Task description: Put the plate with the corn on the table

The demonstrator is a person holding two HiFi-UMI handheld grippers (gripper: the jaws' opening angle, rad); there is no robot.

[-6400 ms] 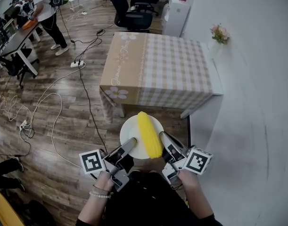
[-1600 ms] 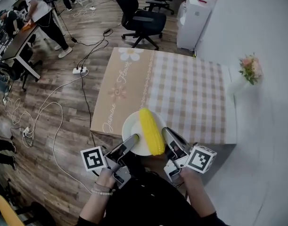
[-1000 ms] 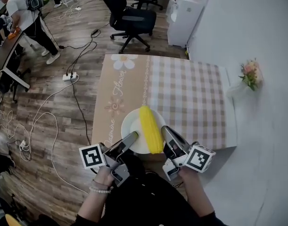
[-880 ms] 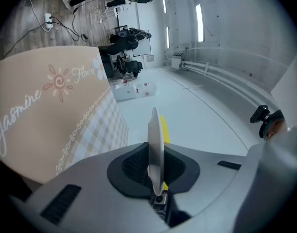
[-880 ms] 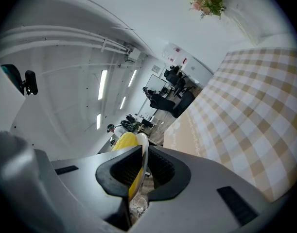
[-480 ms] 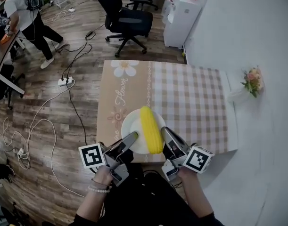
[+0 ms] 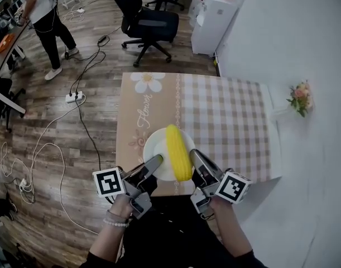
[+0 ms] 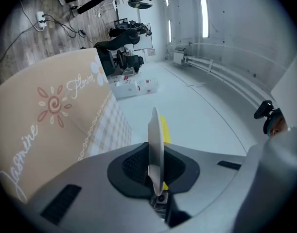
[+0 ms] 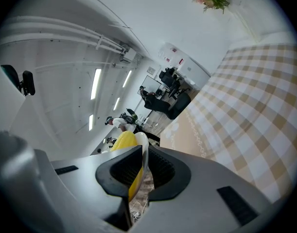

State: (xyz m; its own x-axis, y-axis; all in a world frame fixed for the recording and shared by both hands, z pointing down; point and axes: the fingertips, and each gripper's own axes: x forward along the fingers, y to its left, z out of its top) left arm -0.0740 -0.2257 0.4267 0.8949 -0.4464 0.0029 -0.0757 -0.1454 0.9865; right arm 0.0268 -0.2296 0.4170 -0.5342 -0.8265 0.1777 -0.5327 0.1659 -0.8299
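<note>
since the earliest picture the round white plate [image 7: 157, 149] carrying the yellow corn cob [image 7: 177, 152] has come from short of the table to over its near edge, and the whole scene has drawn closer. the cob lies loose along the plate's middle, pointing away from the person. the left gripper [image 7: 155, 163] is clamped on the plate's left rim and the right gripper [image 7: 194, 156] on its right rim, the cob just beside that jaw. gripping opposite sides likely keeps the plate level so the cob cannot roll. below it is the table with a beige and white checked cloth [image 7: 231, 121]; whether the plate touches the cloth cannot be told, though it looks carried. a small vase of pink flowers [image 7: 300, 96] stands at the far right corner, well apart, leaving room. beyond the table is a black office chair [image 7: 145, 21].
</note>
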